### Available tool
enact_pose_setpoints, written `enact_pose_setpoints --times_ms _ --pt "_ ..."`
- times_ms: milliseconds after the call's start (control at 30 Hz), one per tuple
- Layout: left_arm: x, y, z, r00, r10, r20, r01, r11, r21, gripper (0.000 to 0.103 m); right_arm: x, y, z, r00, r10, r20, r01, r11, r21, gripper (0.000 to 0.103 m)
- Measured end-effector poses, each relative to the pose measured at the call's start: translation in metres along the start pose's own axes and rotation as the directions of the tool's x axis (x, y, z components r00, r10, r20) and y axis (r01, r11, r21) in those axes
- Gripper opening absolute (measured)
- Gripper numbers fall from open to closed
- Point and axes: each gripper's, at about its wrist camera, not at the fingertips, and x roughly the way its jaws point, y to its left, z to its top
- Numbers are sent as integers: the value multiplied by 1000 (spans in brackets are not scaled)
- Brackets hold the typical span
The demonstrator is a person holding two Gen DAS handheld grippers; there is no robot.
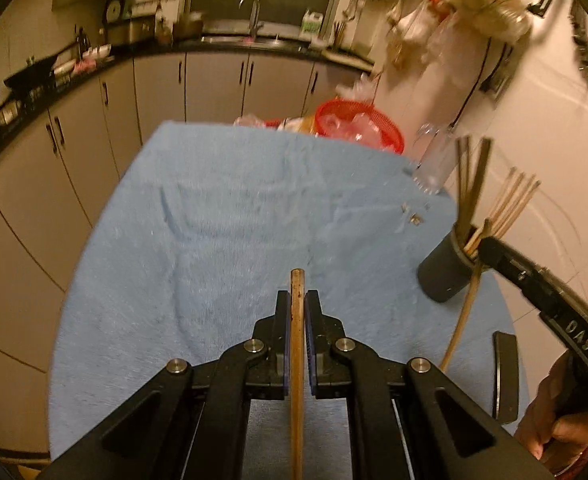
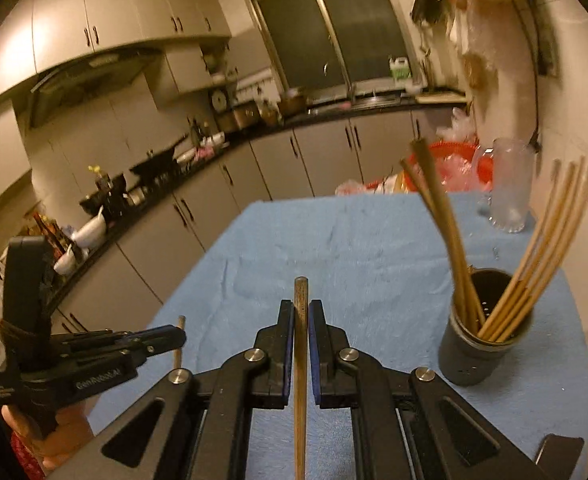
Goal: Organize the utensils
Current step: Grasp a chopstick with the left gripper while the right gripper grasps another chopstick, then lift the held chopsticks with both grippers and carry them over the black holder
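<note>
- Left gripper is clamped on one wooden chopstick, held over the blue-clothed surface.
- Right gripper grips one darker chopstick.
- One dark holder at 3 o'clock contains about seven chopsticks, dark and pale.
- One glass pitcher stands at 1 o'clock.

Black grippers, silver bolts, blue-edged pads
</note>
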Motion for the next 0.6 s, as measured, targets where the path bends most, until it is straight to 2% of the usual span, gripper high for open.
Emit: enact_pose_setpoints --times_ms 267,600 --pt "-31 -14 7 997 -14 72 13 1000 27 7 -32 11 -5 998 -14 65 15 1000 -20 8" --pt "-45 -21 6 995 -17 102 13 999 40 7 -55 7 -4 993 -10 121 11 1000 -5 8"
